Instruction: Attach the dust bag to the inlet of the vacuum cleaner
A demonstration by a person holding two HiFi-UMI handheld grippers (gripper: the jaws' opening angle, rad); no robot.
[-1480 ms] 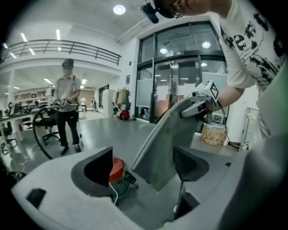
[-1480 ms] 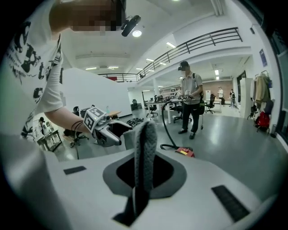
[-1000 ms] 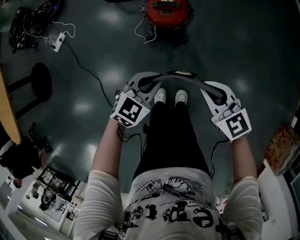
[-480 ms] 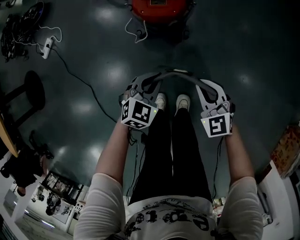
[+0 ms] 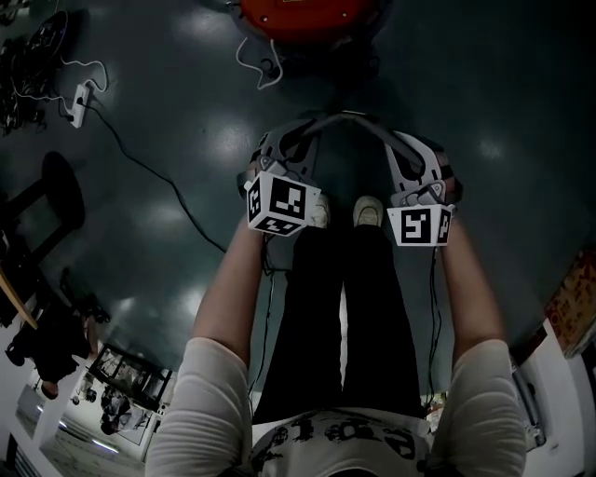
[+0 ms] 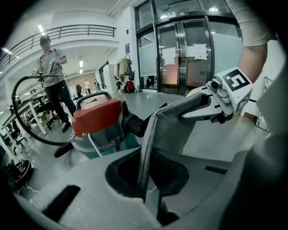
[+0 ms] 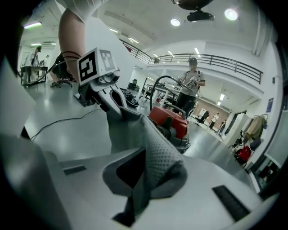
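Note:
The dust bag (image 5: 343, 119) is a grey fabric strip stretched in an arc between my two grippers, above the floor in front of the person's shoes. My left gripper (image 5: 307, 135) is shut on its left end and my right gripper (image 5: 389, 138) on its right end. The left gripper view shows the bag's (image 6: 173, 130) edge pinched in the left gripper (image 6: 146, 184), with the right gripper (image 6: 216, 99) beyond. The bag (image 7: 155, 157) bunches in my right gripper (image 7: 144, 188). The vacuum cleaner (image 5: 307, 14), with a red lid and teal body (image 6: 96, 121), stands just ahead, its black ribbed inlet (image 6: 135, 125) facing the bag.
A black hose (image 6: 24, 112) loops from the vacuum toward a standing person (image 6: 51, 76). A white power strip (image 5: 79, 98) with a dark cable (image 5: 149, 172) lies on the floor to the left, near a black stool (image 5: 56, 186). The vacuum's white cord (image 5: 251, 61) trails beside it.
Both grippers have sunk toward the floor and moved forward toward the vacuum, carrying the stretched bag. The right gripper has rolled, so its cube faces the camera more squarely.

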